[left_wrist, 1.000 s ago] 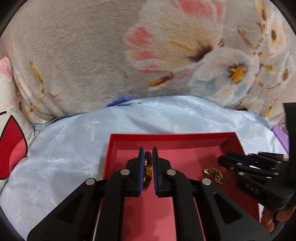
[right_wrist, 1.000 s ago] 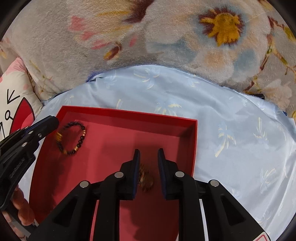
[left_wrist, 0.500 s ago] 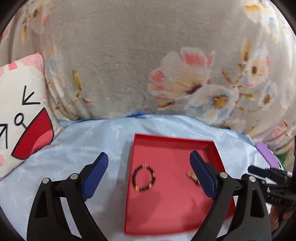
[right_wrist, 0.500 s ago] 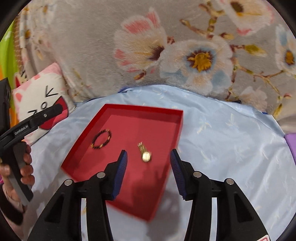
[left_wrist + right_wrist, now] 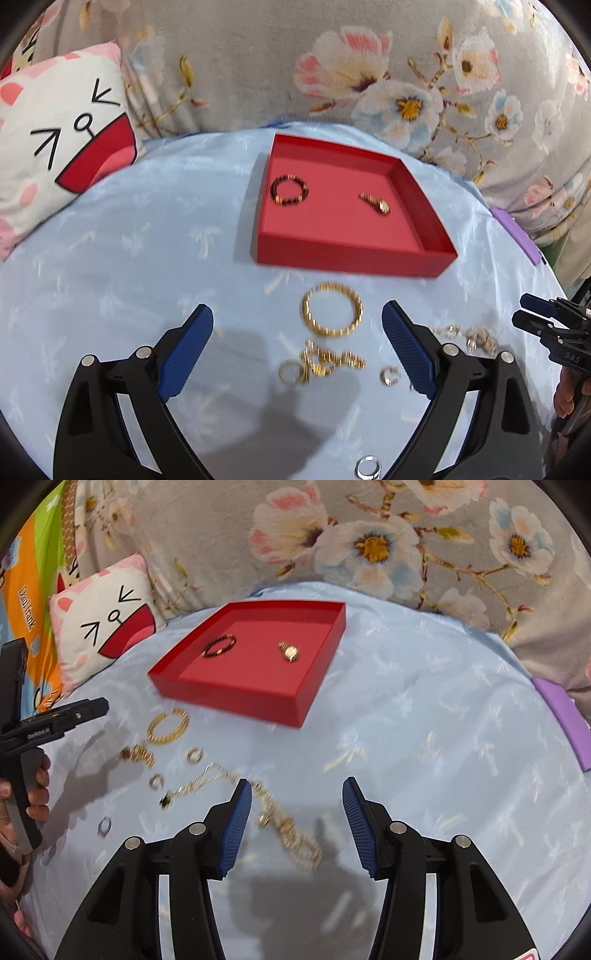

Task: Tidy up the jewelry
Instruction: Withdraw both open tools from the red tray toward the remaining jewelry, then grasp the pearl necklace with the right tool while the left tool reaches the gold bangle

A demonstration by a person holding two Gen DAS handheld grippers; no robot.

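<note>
Both grippers, left gripper [image 5: 297,349] and right gripper [image 5: 297,821], are hovering with jaws spread wide, empty. Loose gold bangle [image 5: 331,309] and chain [image 5: 284,821] are lying on the blue bedspread [image 5: 147,258] near the red tray [image 5: 354,254]. Light, slippery, tangle-prone; I'd pinch the bangle's rim. "GenRobot.AI" is showing on the left handle.
</note>
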